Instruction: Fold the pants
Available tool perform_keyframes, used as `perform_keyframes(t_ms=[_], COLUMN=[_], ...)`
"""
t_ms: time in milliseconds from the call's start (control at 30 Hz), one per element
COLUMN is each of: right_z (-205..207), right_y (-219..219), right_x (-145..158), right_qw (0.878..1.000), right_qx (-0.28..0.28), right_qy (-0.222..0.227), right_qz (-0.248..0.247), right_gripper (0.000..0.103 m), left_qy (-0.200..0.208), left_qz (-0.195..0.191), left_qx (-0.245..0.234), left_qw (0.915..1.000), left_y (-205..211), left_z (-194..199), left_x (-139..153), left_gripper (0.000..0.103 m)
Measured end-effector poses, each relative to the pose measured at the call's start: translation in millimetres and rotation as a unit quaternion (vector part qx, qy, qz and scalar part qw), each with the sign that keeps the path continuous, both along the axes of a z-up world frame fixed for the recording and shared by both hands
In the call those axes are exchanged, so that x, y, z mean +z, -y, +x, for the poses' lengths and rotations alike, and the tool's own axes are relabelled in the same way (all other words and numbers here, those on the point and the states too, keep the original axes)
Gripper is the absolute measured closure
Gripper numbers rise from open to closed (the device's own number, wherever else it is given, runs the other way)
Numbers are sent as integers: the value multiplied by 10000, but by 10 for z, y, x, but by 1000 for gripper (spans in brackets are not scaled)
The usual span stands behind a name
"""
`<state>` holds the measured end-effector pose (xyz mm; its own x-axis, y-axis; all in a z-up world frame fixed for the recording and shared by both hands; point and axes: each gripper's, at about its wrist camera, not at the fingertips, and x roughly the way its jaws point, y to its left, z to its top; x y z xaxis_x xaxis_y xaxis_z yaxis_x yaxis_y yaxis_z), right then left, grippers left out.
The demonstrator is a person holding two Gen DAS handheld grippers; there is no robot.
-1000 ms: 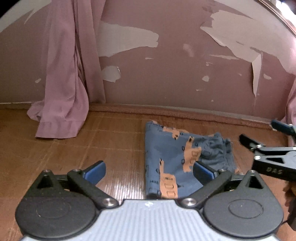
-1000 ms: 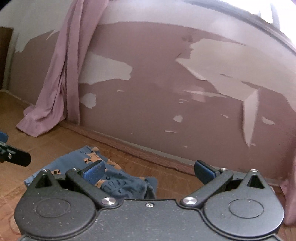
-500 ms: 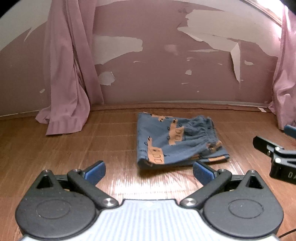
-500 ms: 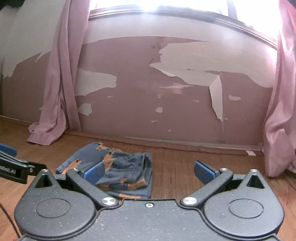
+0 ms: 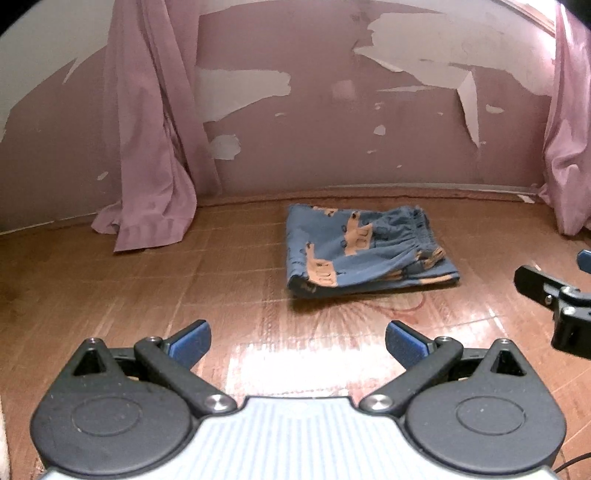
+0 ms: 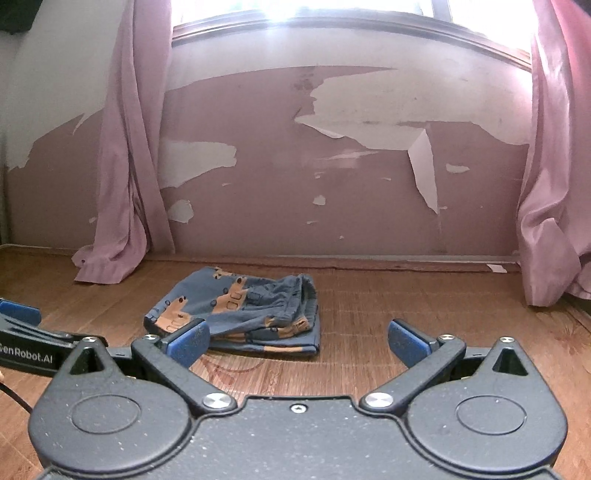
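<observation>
claws (image 5: 297, 341) (image 6: 298, 341) spread wide, empty; pants (image 5: 364, 251) folded, untouched

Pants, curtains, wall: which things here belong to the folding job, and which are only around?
Job: blue pants, folded on the floor; left gripper and right gripper, jaws open, holding nothing.
Only around: pink curtains, peeling wall, window.

Hidden and cut-off parts

The right claw (image 5: 576, 273) is being cut off by the right edge of the left wrist view, so its far finger is barely being shown. The near left corner of the pants (image 6: 236, 310) is being covered by a blue fingertip (image 6: 188, 341) in the right wrist view. The right curtain (image 6: 554, 166) is being cropped by the frame edge.
</observation>
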<state>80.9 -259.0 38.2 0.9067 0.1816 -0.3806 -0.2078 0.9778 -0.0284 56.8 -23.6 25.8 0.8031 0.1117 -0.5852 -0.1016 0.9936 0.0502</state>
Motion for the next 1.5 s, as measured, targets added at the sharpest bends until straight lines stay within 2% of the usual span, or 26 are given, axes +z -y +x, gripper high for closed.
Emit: perform_keyframes(t_ms=[500,1500], right_z=[41,70], right_y=[-40,-33], right_x=[-175,-209], right_qw=[9998,9996], right_qx=[-29,-4], right_qy=[-202,-273], right_qz=[-12,-42], right_gripper=[1,1], left_qy=[-138,-174], left_qz=[-110,-102], left_qx=[171,154], left_qw=[9997,9997], left_y=[-141,-142], left_z=[-44,-53], left_x=[-119,-114], left_gripper=[0,0])
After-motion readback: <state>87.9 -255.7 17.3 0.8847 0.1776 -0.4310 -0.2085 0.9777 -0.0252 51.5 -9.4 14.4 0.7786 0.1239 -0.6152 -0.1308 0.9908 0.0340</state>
